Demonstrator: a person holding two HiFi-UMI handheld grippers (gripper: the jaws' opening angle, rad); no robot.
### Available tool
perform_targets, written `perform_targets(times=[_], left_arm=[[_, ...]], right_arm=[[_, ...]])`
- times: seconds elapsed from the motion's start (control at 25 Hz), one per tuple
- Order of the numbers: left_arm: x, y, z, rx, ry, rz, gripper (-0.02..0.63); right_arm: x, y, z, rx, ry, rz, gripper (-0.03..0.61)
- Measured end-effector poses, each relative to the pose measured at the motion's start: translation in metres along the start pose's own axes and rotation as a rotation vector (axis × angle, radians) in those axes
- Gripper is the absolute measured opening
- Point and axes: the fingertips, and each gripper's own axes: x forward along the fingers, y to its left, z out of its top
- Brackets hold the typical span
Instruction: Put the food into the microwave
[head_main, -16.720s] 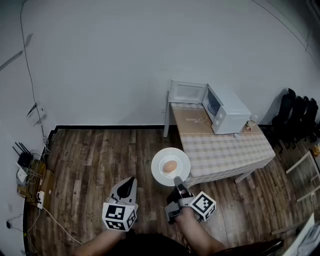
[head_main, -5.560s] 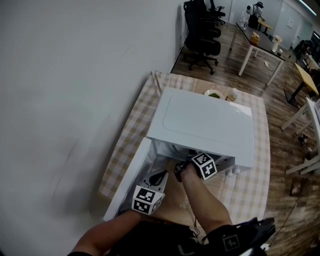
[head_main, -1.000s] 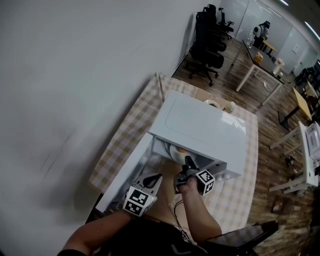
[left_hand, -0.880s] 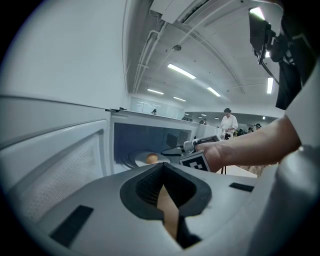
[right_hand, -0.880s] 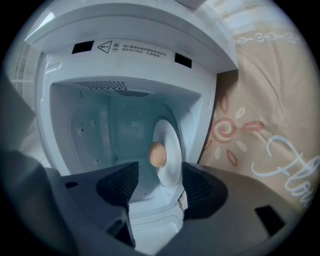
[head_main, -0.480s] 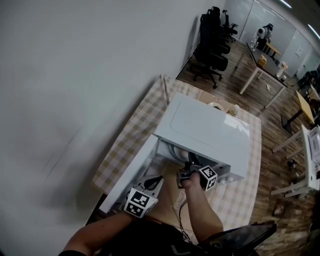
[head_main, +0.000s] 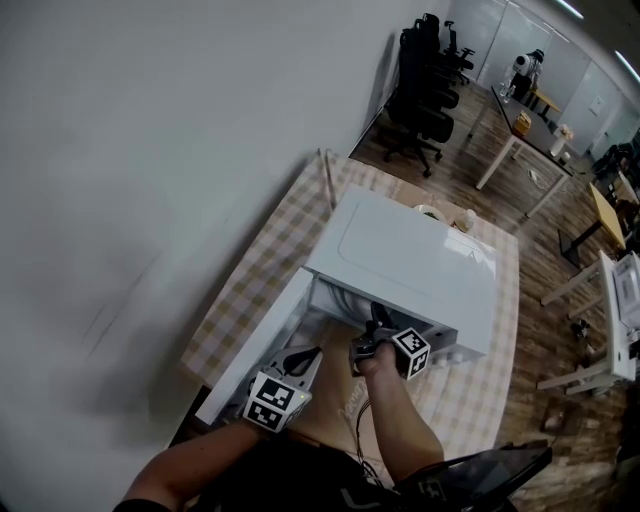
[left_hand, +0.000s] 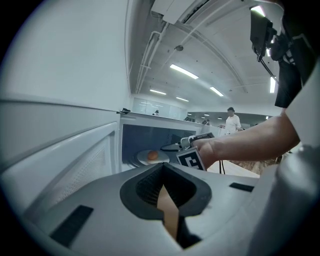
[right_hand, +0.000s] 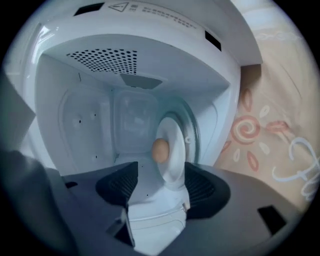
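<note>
Microwave: we are standing over the white box-shaped microwave (head_main: 410, 255) on the checked-cloth table (head_main: 265, 265), with its white door (head_main: 255, 350) hanging open at the microwave's left side.
Food: the brown oval piece of food (right_hand: 160, 150) is lying on the round white plate (right_hand: 174, 145), and both are sitting inside the microwave, on its glass turntable (right_hand: 194, 131).
Right tool: we are holding the right tool (right_hand: 159, 191) at the microwave's mouth with its jaws spread wide, pinching nothing.
Left tool: we are holding the left tool (left_hand: 167, 212) outside the microwave, beside the open door, with its jaws pressed together on nothing.
Key relation: the plate is lying straight ahead of the right tool and deeper into the microwave, its near rim just beyond the gap between the jaws. The door is lying on the left tool's side, so that hand looks the nearer one to it.
Stage: we are judging the food as placed. Backing the right tool straight out of the microwave and swinging the door shut look like the steps left.
Risk: a sideways pull could be catching the plate's rim.
</note>
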Motion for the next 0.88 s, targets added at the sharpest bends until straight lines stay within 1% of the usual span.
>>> perform_targets(times=[0.12, 0.16, 0.28, 0.36, 0.44, 0.52, 0.64, 0.76, 0.88], left_arm=[[0.001, -0.004, -0.001, -0.004, 0.009, 0.001, 0.008], [0.002, -0.007, -0.001, -0.009, 0.010, -0.002, 0.008], [0.003, -0.017, 0.005, -0.011, -0.006, -0.003, 0.008], [0.001, -0.018, 0.010, -0.013, -0.018, 0.012, 0.008], [-0.001, -0.017, 0.015, -0.025, -0.032, 0.032, 0.008], [-0.004, -0.019, 0.017, -0.033, -0.042, 0.050, 0.008], [-0.009, -0.029, 0.021, -0.020, -0.057, 0.065, 0.008], [-0.014, -0.038, 0.030, -0.013, -0.087, 0.080, 0.008], [-0.017, -0.053, 0.035, -0.023, -0.104, 0.082, 0.008]], right_arm=[[-0.006, 0.000, -0.002, -0.020, 0.009, 0.020, 0.287], [-0.007, -0.001, -0.004, -0.026, 0.022, 0.015, 0.287], [-0.016, -0.002, -0.015, -0.052, 0.086, -0.008, 0.285], [-0.027, 0.000, -0.028, -0.069, 0.134, 0.008, 0.281], [-0.039, 0.004, -0.038, -0.108, 0.179, 0.036, 0.263], [-0.051, 0.009, -0.043, -0.181, 0.224, 0.071, 0.223], [-0.074, 0.023, -0.044, -0.297, 0.277, 0.144, 0.101], [-0.097, 0.038, -0.043, -0.423, 0.316, 0.209, 0.065], [-0.125, 0.051, -0.042, -0.582, 0.339, 0.273, 0.031]])
